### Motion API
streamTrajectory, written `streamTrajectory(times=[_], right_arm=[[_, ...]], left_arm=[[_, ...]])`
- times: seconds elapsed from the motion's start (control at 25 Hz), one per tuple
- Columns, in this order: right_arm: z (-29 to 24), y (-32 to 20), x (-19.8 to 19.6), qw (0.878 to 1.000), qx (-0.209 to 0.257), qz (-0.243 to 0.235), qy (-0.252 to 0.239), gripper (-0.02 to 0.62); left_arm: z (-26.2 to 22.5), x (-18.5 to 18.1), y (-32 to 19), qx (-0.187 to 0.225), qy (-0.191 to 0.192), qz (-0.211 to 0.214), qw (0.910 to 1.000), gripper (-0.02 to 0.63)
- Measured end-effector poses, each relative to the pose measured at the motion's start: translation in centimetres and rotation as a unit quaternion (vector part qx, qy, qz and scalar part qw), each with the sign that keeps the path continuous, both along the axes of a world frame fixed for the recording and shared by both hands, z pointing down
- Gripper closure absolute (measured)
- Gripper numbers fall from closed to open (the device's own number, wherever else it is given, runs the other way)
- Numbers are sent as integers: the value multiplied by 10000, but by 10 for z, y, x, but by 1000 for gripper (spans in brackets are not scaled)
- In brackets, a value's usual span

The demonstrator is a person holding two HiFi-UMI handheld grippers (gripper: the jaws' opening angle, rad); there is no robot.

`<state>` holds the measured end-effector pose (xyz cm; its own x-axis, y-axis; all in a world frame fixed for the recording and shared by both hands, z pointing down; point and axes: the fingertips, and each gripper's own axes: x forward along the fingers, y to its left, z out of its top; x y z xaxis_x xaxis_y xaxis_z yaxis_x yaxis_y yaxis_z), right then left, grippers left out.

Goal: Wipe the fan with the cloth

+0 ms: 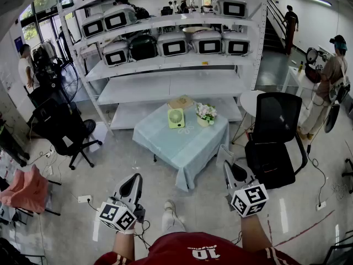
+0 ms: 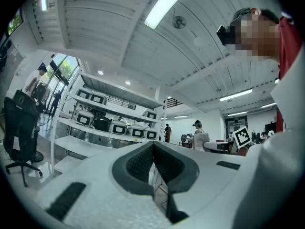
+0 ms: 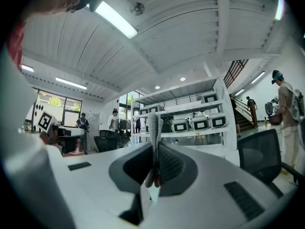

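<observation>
Left gripper (image 1: 132, 182) well short of fan (image 1: 176, 117)

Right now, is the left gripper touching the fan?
No: the left gripper hangs shut over the floor, well short of the green fan standing on the table.

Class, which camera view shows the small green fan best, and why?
The head view: the green fan stands in full sight on the table. Both gripper views tilt up toward shelves and ceiling, showing no fan.
</observation>
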<state>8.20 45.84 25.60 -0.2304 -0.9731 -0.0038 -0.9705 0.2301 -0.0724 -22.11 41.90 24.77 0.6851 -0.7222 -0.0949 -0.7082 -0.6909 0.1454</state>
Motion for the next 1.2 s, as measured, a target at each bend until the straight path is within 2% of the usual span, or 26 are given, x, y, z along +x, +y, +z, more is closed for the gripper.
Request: streamTrajectory(times=[0.28,0.56,1.2], right_arm=[[6,4,-3,9999,-70,46,74,578],[4,8,-10,10000,-46,-20,82,578],[9,5,-17,9995,-2,-171,-281,577]], left_arm=[[3,-1,3,96,-123,-35,9999,604],[10,0,9,-27,-79,-11,10000,604],[23,-6,7,-214,-37,-11,9998,604]])
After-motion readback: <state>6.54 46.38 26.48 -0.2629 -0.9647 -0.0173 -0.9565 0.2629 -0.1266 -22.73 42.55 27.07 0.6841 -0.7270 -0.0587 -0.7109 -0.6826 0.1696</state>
